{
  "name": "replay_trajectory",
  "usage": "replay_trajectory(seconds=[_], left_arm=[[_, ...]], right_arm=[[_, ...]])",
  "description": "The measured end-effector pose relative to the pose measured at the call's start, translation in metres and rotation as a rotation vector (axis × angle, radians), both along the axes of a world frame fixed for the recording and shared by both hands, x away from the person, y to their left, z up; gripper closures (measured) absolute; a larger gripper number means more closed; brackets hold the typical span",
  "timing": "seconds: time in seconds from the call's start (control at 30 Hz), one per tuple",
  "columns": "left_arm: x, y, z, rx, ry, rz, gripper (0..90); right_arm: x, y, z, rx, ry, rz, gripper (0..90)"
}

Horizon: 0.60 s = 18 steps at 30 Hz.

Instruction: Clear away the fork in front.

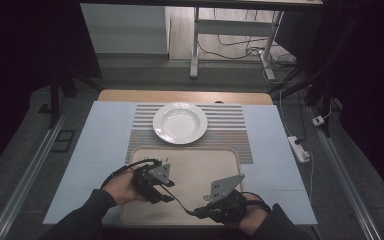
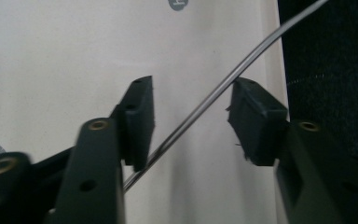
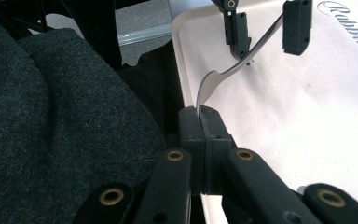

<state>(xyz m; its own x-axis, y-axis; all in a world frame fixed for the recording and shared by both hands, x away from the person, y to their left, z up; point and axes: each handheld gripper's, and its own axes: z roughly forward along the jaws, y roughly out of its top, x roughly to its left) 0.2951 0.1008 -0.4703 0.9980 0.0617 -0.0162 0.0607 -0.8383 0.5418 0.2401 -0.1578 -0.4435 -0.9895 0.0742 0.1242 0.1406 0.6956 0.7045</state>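
Observation:
A thin metal piece of cutlery (image 3: 223, 72) hangs just above the beige tray (image 1: 205, 165) near its front edge. My right gripper (image 3: 200, 114) is shut on its broad end, which is hidden between the pads. The slim handle (image 2: 205, 105) runs slantwise up between the jaws of my left gripper (image 2: 191, 116). It brushes the corner of one pad while a gap shows at the other, so that gripper is open. In the high view the left gripper (image 1: 169, 191) and the right gripper (image 1: 200, 212) face each other over the tray, with the cutlery (image 1: 182, 204) between them.
A white deep plate (image 1: 180, 122) stands on a striped mat (image 1: 230, 125) beyond the tray. The pale blue table cover (image 1: 95, 150) flanks the tray on both sides. A dark sleeve (image 3: 51, 116) lies close to the right gripper. A power strip (image 1: 298, 148) lies on the floor at right.

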Motion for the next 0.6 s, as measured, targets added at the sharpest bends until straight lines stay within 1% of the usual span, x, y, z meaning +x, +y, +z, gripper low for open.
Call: replay_trajectory(seconds=[0.1, 0.13, 0.2, 0.3, 0.33, 0.4, 0.47, 0.5, 0.53, 0.57, 0.6], left_arm=[[-0.0008, -0.0005, -0.0006, 0.017, -0.013, -0.028, 57.6], [-0.0013, -0.0007, -0.001, 0.022, -0.021, -0.034, 57.6], [-0.0021, -0.0007, -0.0016, 0.03, -0.039, -0.053, 63.6], [-0.0027, -0.0011, -0.0022, 0.039, -0.05, -0.082, 65.3], [-0.0035, -0.0017, -0.0025, 0.042, -0.06, -0.092, 66.0], [-0.004, -0.0022, -0.0023, 0.054, -0.08, -0.122, 69.0], [-0.0038, -0.0034, -0.0028, 0.067, -0.08, -0.155, 70.1], [-0.0035, -0.0044, -0.0032, 0.074, -0.075, -0.172, 72.5], [-0.0036, -0.0052, -0.0035, 0.083, -0.081, -0.195, 73.6], [-0.0061, -0.0065, -0.0047, 0.094, -0.11, -0.242, 74.8], [-0.0061, -0.0065, -0.0047, 0.094, -0.11, -0.242, 76.0]], right_arm=[[0.0003, -0.0002, -0.0003, -0.003, 0.002, 0.004, 89.7], [0.0003, -0.0002, -0.0003, -0.003, 0.002, 0.004, 89.7], [-0.0001, 0.0001, -0.0005, -0.006, 0.003, 0.015, 89.7], [-0.0005, 0.0005, -0.0005, -0.013, 0.003, 0.019, 89.7], [-0.0005, 0.0007, -0.0009, -0.01, 0.007, 0.021, 89.7], [0.0001, 0.0004, -0.001, -0.017, 0.006, 0.03, 89.7], [0.0001, 0.0004, -0.0012, -0.017, 0.008, 0.034, 89.6], [0.0003, 0.0005, -0.0016, -0.021, 0.01, 0.045, 89.5], [0.0003, 0.0006, -0.0023, -0.022, 0.012, 0.052, 89.5], [0.0002, 0.0007, -0.0028, -0.027, 0.009, 0.057, 89.4], [0.0001, 0.001, -0.004, -0.026, 0.012, 0.066, 89.4]])
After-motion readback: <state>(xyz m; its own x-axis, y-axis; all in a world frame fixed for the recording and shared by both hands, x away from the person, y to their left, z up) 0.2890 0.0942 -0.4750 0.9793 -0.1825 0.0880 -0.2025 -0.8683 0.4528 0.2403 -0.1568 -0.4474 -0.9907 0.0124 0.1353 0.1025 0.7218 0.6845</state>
